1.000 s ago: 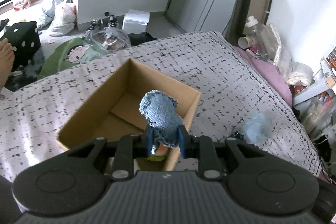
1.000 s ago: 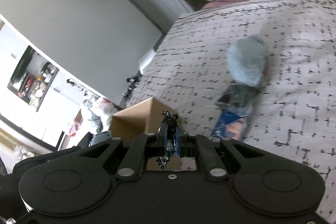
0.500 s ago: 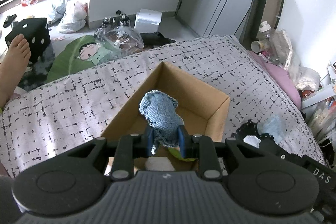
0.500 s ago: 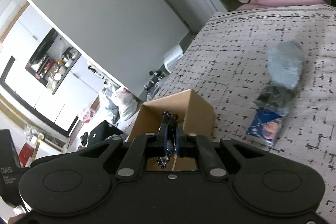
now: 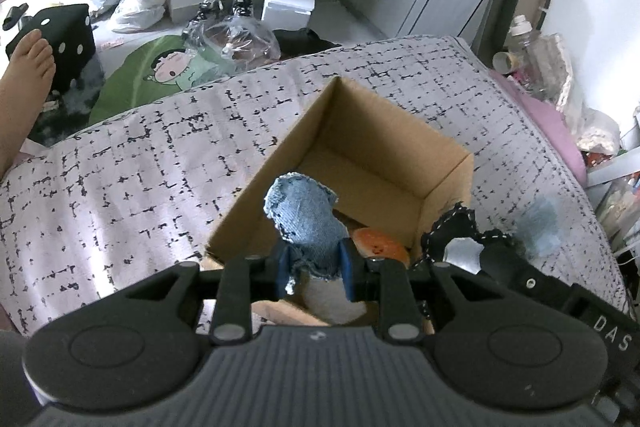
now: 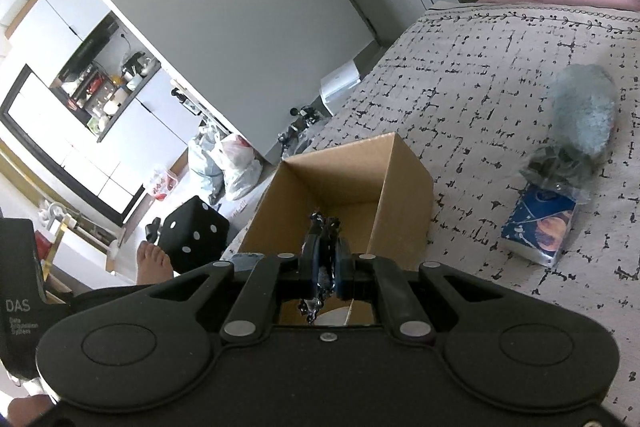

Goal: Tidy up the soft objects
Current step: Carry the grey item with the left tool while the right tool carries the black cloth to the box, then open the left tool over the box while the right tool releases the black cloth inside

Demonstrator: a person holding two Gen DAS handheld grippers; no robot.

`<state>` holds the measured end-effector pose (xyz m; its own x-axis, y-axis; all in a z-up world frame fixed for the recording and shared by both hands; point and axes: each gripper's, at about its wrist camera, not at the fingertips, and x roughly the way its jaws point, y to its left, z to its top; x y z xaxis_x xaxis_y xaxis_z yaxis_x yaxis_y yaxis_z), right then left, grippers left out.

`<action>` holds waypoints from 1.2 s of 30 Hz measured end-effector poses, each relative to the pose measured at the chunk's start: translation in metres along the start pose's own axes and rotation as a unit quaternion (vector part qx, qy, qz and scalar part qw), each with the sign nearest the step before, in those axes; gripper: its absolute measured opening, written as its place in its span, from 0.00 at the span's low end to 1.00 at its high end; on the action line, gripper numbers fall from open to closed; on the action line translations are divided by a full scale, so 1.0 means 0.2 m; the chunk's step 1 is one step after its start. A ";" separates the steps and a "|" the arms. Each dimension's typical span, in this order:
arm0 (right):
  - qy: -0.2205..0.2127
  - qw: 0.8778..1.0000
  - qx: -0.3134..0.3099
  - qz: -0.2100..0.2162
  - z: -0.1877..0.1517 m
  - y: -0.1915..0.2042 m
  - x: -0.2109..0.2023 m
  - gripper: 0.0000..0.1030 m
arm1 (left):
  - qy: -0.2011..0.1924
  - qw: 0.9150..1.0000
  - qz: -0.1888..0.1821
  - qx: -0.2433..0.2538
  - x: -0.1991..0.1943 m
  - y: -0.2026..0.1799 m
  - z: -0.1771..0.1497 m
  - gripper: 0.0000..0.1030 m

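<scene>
In the left wrist view, a bare foot [image 5: 28,67] rests at the far left beside a black dice-patterned cube [image 5: 68,39]. A grey patterned bed [image 5: 120,167] fills the middle. On it stands an open cardboard box [image 5: 360,163], centre frame, with an orange soft item [image 5: 376,247] lying inside near its lower corner. The left gripper [image 5: 314,267], bottom centre, is clamped on a blue denim piece [image 5: 304,219], held over the box's near edge, probably so it can drop in. Lower right, the right gripper [image 5: 460,255] grips a thin black stitched fabric [image 5: 452,231] just beside the box's right wall.

In the right wrist view, that gripper [image 6: 325,259] sits bottom centre, closed on the dark fabric [image 6: 322,223], aimed at the box mouth. To the right on the bed lie a fluffy blue-grey object [image 6: 584,111] and a blue tissue pack [image 6: 538,227], well apart from the box, leaving open bedding around it.
</scene>
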<state>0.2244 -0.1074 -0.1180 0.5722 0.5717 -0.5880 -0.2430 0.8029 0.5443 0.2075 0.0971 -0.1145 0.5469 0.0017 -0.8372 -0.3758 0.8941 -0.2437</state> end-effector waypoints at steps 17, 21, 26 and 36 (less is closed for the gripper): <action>0.036 0.999 0.011 0.006 -0.02 0.06 0.11 0.36 | 0.011 1.000 -0.005 -0.005 -0.01 0.07 0.05 0.69; 0.025 1.000 0.004 -0.001 -0.02 0.06 0.06 0.53 | 0.010 1.000 0.003 -0.001 -0.03 0.06 0.05 0.77; 0.018 1.000 -0.009 -0.015 -0.01 0.07 0.00 0.70 | 0.017 0.999 0.024 0.023 -0.06 0.02 0.06 0.82; 0.010 0.998 -0.037 -0.049 0.08 0.02 -0.14 0.86 | -0.014 0.999 0.017 0.024 -0.14 -0.05 0.05 1.00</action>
<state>0.2199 -0.1223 -0.0897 0.5808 0.4927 -0.6480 -0.2440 0.8648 0.4388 0.2032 0.0920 -0.0836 0.5562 0.0439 -0.8299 -0.3577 0.9140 -0.1914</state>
